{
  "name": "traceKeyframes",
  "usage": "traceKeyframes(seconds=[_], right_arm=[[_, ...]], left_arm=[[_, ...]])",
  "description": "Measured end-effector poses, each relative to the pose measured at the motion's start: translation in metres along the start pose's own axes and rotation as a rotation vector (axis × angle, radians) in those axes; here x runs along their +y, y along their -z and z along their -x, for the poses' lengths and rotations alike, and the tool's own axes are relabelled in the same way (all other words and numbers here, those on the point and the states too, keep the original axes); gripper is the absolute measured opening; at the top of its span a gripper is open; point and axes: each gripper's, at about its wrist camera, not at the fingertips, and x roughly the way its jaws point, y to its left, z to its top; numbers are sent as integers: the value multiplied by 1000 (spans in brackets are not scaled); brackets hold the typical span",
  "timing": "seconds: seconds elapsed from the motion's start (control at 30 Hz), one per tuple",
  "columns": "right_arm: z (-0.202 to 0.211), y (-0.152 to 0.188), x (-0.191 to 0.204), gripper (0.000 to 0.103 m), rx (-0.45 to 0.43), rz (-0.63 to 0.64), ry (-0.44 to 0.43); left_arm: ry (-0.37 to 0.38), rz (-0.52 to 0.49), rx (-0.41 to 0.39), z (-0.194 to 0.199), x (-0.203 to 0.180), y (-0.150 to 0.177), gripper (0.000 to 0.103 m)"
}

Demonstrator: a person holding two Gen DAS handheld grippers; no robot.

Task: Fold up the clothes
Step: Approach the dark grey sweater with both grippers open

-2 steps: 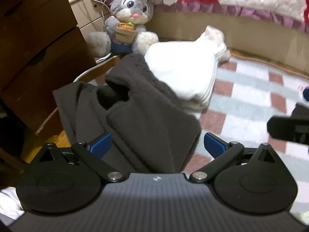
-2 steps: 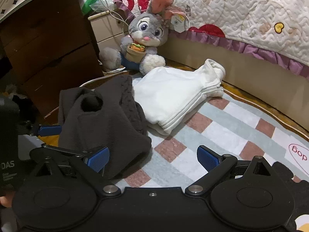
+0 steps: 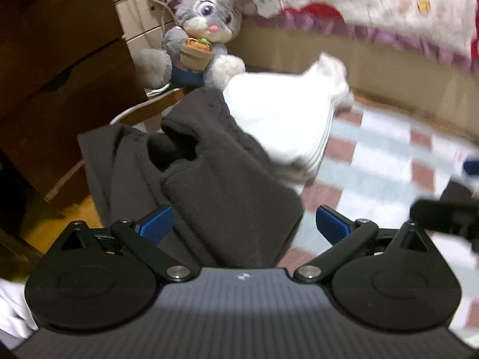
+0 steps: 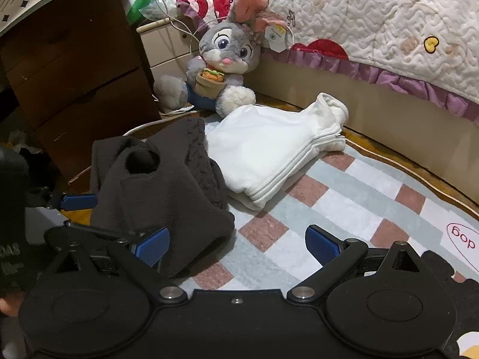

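A dark brown fleece garment (image 3: 227,179) lies folded in a thick bundle at the left edge of a checked rug (image 3: 374,149). Its far corner overlaps a folded white garment (image 3: 278,122). My left gripper (image 3: 244,224) hovers open over the near end of the dark garment, its right pad clear of the cloth. In the right wrist view the dark garment (image 4: 161,191) and the white garment (image 4: 269,149) lie side by side. My right gripper (image 4: 236,245) is open above the rug, with the dark bundle's corner by its left finger. Neither gripper holds anything.
A plush rabbit (image 4: 224,51) sits behind the clothes against the bed base. A brown dresser (image 4: 74,74) stands close on the left. A quilted bed (image 4: 374,30) runs along the back and right. The rug (image 4: 344,209) stretches right of the clothes.
The left wrist view has turned blurry and its scene has shifted a little. Both garments lie as before, and both grippers stay open.
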Motion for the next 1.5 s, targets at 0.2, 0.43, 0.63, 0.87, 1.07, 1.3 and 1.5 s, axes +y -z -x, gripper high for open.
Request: traceKeyframes(seconds=[0.2, 0.43, 0.63, 0.87, 1.07, 1.3, 1.5], right_arm=[[2, -1, 2, 99, -24, -60, -47], [3, 6, -1, 99, -33, -70, -43], [2, 10, -4, 99, -45, -103, -51], [4, 12, -3, 99, -60, -100, -50], [3, 12, -3, 99, -58, -103, -51], [1, 12, -4, 99, -51, -111, -50], [1, 12, -5, 99, -47, -123, -45]], left_arm=[[30, 87, -33, 4, 6, 1, 103], [65, 127, -33, 2, 17, 4, 103], [77, 114, -36, 3, 16, 4, 103], [67, 92, -7, -2, 15, 6, 103], [82, 84, 0, 0, 11, 7, 103], [87, 71, 1, 2, 8, 7, 103], [91, 66, 3, 2, 9, 7, 103]])
